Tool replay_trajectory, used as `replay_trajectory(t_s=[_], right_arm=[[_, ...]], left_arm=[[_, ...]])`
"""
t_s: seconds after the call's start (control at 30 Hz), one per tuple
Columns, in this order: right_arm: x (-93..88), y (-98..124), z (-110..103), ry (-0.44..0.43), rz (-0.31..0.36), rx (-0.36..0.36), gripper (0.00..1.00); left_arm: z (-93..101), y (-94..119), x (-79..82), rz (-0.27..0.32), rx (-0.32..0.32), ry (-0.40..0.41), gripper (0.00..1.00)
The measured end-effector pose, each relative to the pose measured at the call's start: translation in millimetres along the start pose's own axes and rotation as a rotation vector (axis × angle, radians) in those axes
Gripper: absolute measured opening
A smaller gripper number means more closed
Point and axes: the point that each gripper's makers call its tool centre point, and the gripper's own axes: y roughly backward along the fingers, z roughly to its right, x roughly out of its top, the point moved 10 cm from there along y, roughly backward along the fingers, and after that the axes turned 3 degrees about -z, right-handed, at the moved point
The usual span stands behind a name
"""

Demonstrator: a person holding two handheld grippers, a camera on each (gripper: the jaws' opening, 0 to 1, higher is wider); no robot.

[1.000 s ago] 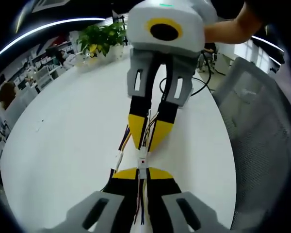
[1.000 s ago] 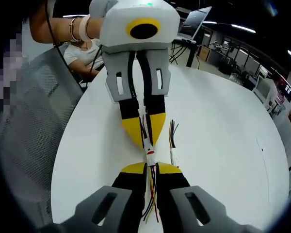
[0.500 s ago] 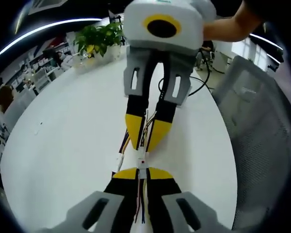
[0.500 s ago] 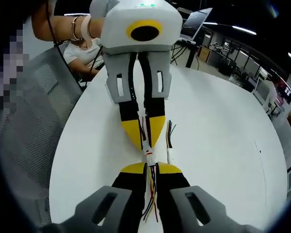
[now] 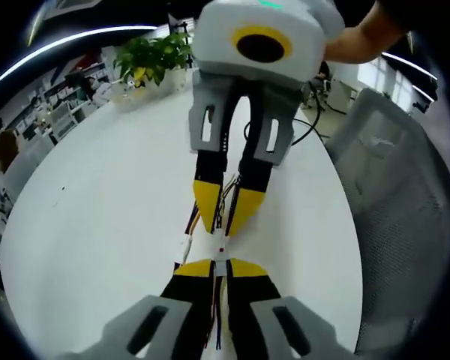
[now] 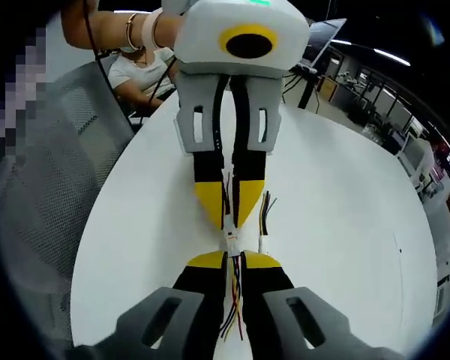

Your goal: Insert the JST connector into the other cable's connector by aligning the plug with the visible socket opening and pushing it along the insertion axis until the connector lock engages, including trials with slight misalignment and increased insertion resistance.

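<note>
Left gripper view: the left hand-held gripper [image 5: 220, 268], with matte black jaws ending in yellow wedge tips, is pinched on a small white plastic JST connector [image 5: 221, 262] whose thin coloured wires trail back between the jaws. Facing it just above the round, smooth white bench [image 5: 105, 202], the right hand-held gripper [image 5: 225, 227] has its yellow tips pressed around the other cable's connector [image 5: 222, 241], a white block with a red mark, touching the first end to end. A spare wire harness [image 5: 187, 236] lies on the bench just left of the joined connectors; a grey mesh chair [image 5: 405, 210] stands right of the bench, and a leafy plant [image 5: 154, 58] at its far edge. Right gripper view: the right hand-held gripper [image 6: 233, 261] clamps its white connector [image 6: 232, 251], butted against the JST connector [image 6: 230, 236] held in the left hand-held gripper [image 6: 230, 223]. The spare harness [image 6: 264, 225] lies just right of the joint.
</note>
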Motion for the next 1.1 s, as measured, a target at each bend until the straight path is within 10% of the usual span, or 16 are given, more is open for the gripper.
replay_trajectory(t_s=[1.1], right_arm=[[-3.8,7.3,-2.6,-0.099,0.066,-0.002,0.03]], left_arm=[[2.7,3.2,9.7,0.046,-0.017,-0.050,0.00]])
